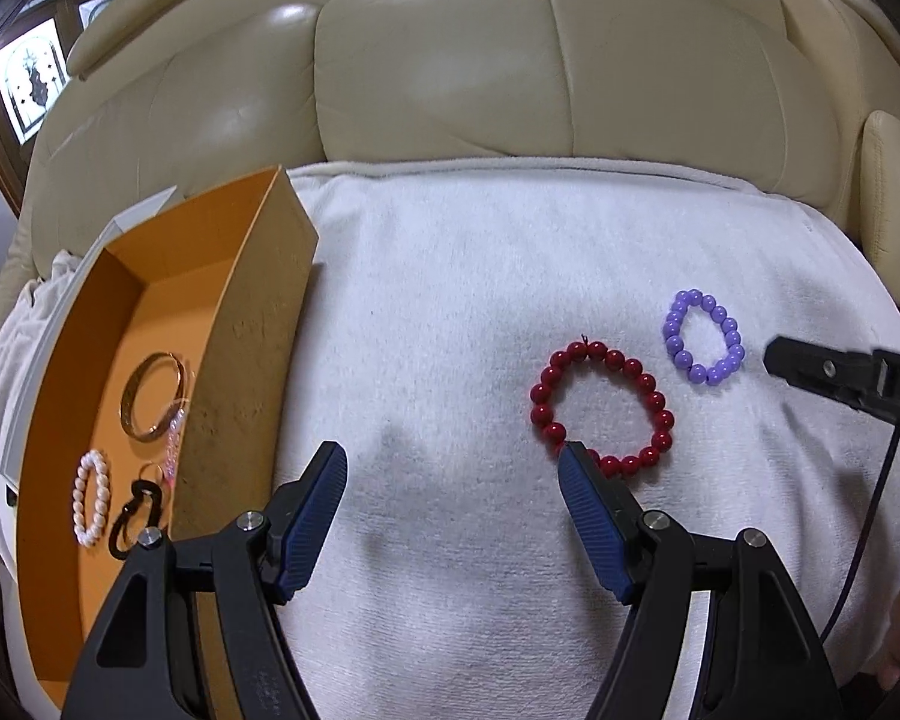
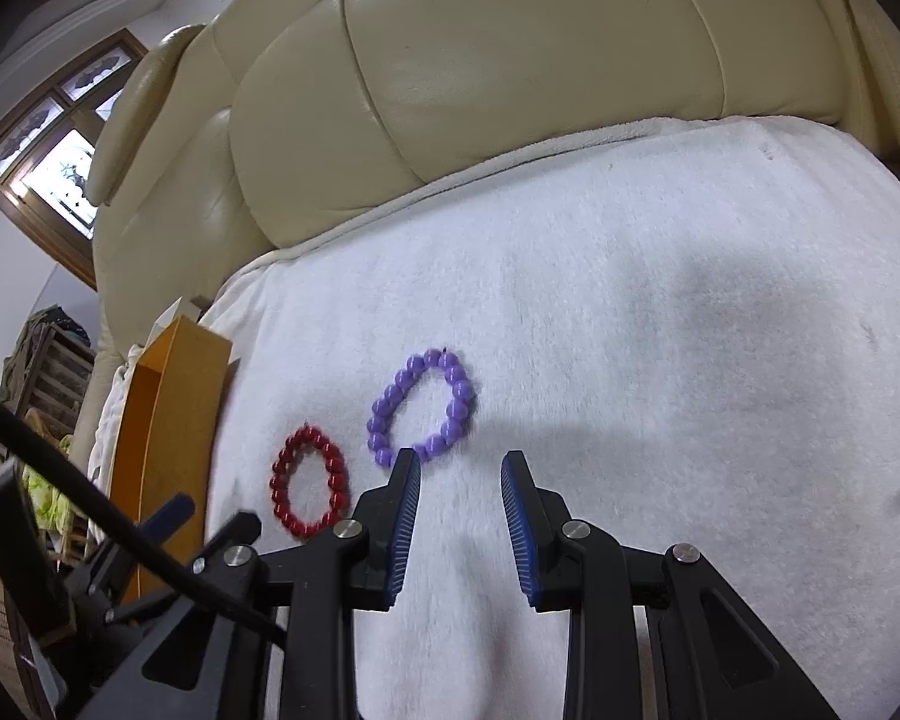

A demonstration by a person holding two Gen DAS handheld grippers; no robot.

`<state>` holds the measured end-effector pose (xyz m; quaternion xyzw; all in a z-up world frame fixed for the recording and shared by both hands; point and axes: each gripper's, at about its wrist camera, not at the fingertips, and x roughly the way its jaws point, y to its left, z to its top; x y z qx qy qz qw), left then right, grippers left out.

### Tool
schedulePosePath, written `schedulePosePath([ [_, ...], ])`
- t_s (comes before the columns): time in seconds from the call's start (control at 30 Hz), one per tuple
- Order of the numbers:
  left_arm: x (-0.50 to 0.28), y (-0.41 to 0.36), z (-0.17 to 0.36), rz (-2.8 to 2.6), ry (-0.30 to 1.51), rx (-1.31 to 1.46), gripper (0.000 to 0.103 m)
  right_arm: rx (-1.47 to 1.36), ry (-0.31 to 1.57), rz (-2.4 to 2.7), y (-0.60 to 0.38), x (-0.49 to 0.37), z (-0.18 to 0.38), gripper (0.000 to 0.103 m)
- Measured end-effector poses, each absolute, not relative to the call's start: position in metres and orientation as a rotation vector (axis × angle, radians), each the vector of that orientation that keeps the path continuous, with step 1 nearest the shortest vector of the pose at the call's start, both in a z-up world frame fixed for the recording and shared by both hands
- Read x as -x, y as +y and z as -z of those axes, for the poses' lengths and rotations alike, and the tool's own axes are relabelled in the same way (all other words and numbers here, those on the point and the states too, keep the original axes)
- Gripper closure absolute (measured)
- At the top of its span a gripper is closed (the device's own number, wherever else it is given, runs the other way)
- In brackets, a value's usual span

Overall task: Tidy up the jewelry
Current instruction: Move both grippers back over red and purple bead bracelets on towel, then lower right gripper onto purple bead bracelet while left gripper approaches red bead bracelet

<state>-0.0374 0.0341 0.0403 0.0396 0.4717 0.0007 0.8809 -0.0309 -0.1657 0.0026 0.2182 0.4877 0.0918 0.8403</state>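
Underneath everything lies a white fleecy towel (image 1: 480,276), spread over the seat of a cream leather sofa (image 1: 450,60) whose padded backrest fills the upper half of both views. At the far left of the room a wood-framed window (image 2: 60,162) with patterned glass lets in daylight.

On the towel's left side stands an orange cardboard box (image 1: 246,324), open at the top. Inside it lie a gold bangle (image 1: 153,396), a white pearl bracelet (image 1: 92,497) and a black hair tie (image 1: 135,519).

Out on the towel, well apart from the box, lie a red bead bracelet (image 1: 600,414) and just beside it a purple bead bracelet (image 1: 703,337); the two do not touch.

Left tool (image 1: 453,468) hovers with its jaws spread wide and empty, one blue pad overlapping the red bracelet's near edge. Right tool (image 2: 461,462) is parted more narrowly, also empty, just beside the purple bracelet.
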Motion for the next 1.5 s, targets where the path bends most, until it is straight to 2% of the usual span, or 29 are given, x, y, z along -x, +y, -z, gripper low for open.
schedulePosePath([
  [0.23,0.035,0.035,-0.036,-0.007,0.999,-0.075,0.029,-0.454,1.029,-0.138,-0.155,0.004,0.009,0.072],
  [0.37,0.034,0.035,-0.035,-0.003,1.005,-0.067,0.029,-0.349,1.009,-0.12,-0.141,-0.001,0.01,0.073],
  [0.4,0.034,0.035,-0.035,-0.002,1.006,-0.067,0.029,-0.319,1.005,-0.117,-0.137,-0.001,0.009,0.075],
  [0.43,0.033,0.035,-0.035,0.0,1.005,-0.066,0.029,-0.278,1.001,-0.106,-0.133,0.0,0.009,0.084],
  [0.47,0.033,0.034,-0.036,0.001,1.004,-0.064,0.029,-0.247,1.002,-0.099,-0.132,0.001,0.009,0.087],
  [0.57,0.033,0.033,-0.036,0.003,1.003,-0.056,0.029,-0.228,1.005,-0.105,-0.135,0.005,0.008,0.089],
  [1.17,0.028,0.018,-0.038,0.007,0.991,-0.095,0.029,-0.185,1.096,-0.105,-0.175,0.034,0.014,0.089],
  [1.5,0.013,0.02,-0.027,0.109,1.043,0.071,0.03,-0.226,1.107,-0.109,-0.195,0.039,0.017,0.089],
])
